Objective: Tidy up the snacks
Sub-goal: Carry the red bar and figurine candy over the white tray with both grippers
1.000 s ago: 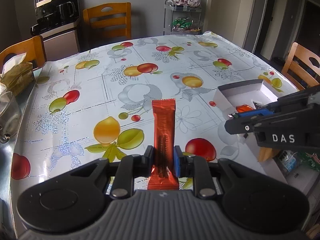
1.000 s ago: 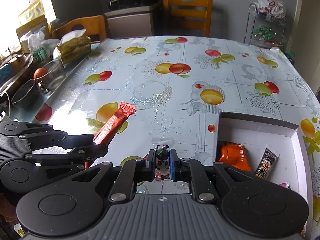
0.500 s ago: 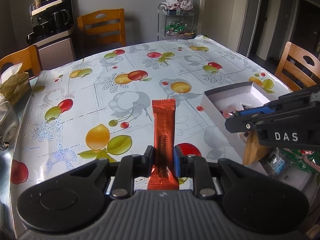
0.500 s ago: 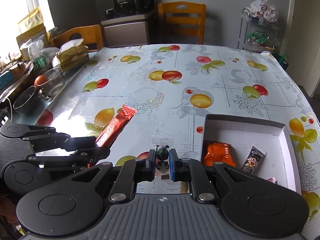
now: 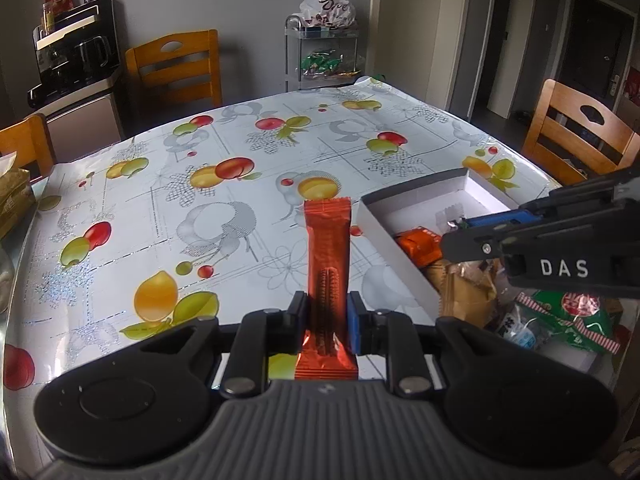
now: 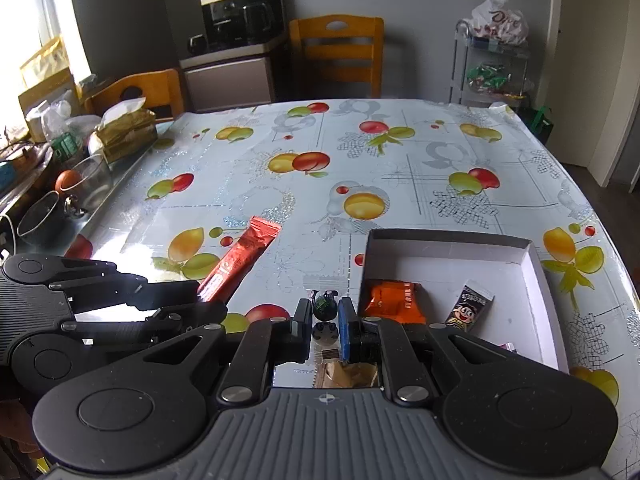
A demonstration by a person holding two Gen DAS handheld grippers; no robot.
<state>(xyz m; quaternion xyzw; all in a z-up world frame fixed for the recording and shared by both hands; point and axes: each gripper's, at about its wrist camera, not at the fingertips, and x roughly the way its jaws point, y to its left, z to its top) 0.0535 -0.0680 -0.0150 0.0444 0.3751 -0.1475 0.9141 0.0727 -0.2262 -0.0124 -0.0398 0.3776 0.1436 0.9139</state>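
My left gripper is shut on the lower part of a long orange-red snack bar, which sticks up and forward over the fruit-print table. My right gripper is shut on a small packet with a dark cartoon print. An open white box lies to its right and contains an orange packet and a small cartoon-face packet. In the right wrist view the left gripper holds the bar at the left. In the left wrist view the right gripper hangs over the box.
Wooden chairs stand around the table. A glass cup and a tissue pack sit at the table's left edge. Bagged snacks lie below the near right edge. A metal cart stands by the wall.
Both grippers have risen and drawn back from the table, each still holding its snack. More of the white box and the bagged snacks now shows in the left wrist view.
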